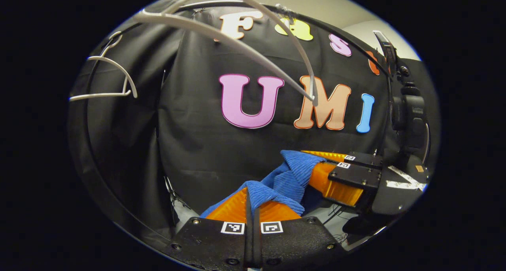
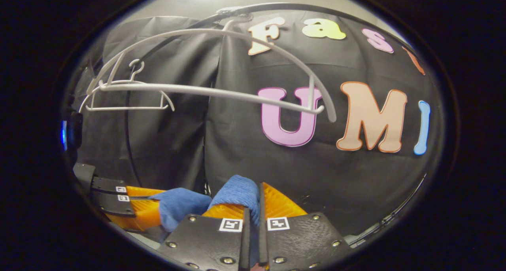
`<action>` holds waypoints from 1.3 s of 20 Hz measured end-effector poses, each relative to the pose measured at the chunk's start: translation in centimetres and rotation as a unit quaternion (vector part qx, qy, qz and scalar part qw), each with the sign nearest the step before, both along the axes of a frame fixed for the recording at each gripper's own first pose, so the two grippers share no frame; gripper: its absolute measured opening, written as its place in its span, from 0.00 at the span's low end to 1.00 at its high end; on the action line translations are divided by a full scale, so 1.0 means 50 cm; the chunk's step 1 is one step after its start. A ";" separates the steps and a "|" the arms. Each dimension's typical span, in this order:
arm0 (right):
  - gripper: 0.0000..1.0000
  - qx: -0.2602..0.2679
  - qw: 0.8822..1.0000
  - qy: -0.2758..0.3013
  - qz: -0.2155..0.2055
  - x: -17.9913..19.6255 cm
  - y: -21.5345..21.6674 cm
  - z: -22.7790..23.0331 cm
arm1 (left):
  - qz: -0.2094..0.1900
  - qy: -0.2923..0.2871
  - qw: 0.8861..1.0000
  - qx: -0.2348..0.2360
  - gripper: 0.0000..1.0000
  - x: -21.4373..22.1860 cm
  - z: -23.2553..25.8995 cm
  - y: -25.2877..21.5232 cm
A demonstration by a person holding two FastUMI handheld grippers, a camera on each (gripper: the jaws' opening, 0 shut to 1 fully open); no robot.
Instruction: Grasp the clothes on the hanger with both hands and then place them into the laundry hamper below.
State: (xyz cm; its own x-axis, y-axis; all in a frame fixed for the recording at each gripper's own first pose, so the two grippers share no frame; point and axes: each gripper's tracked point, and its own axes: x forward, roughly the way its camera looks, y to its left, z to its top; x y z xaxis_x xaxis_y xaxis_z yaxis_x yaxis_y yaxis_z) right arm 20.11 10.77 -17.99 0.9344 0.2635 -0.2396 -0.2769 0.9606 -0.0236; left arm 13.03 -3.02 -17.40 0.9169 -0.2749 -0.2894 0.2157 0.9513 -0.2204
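Note:
A blue ribbed garment (image 1: 282,182) hangs bunched between both grippers, off the hanger. My left gripper (image 1: 252,199) is shut on one end of it at the bottom of the left gripper view. The right gripper (image 1: 316,166) comes in from the right there, clamped on the other end. In the right gripper view my right gripper (image 2: 255,199) is shut on the blue cloth (image 2: 237,192), and the left gripper (image 2: 156,201) holds its far end at lower left. The bare white hanger (image 1: 245,45) hangs overhead (image 2: 221,91). The hamper is hidden.
A second empty white hanger (image 1: 108,79) hangs on the curved black rail at the left (image 2: 128,95). A black stand with a mounted device (image 1: 407,112) rises at the right. A pale floor patch (image 1: 182,215) lies below.

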 end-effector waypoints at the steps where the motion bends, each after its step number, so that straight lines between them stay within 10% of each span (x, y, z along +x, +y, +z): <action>1: 0.09 0.004 1.000 0.012 -0.003 -0.011 -0.003 -0.013 | 0.002 0.007 1.000 -0.006 0.01 0.004 -0.017 -0.001; 16: 0.08 -0.025 0.991 0.129 -0.005 -0.060 -0.009 -0.244 | 0.005 0.124 0.992 -0.021 0.01 -0.037 -0.227 -0.012; 26: 0.16 -0.046 0.987 0.155 0.011 -0.096 -0.015 -0.291 | -0.007 0.148 0.989 -0.025 0.26 -0.075 -0.264 -0.024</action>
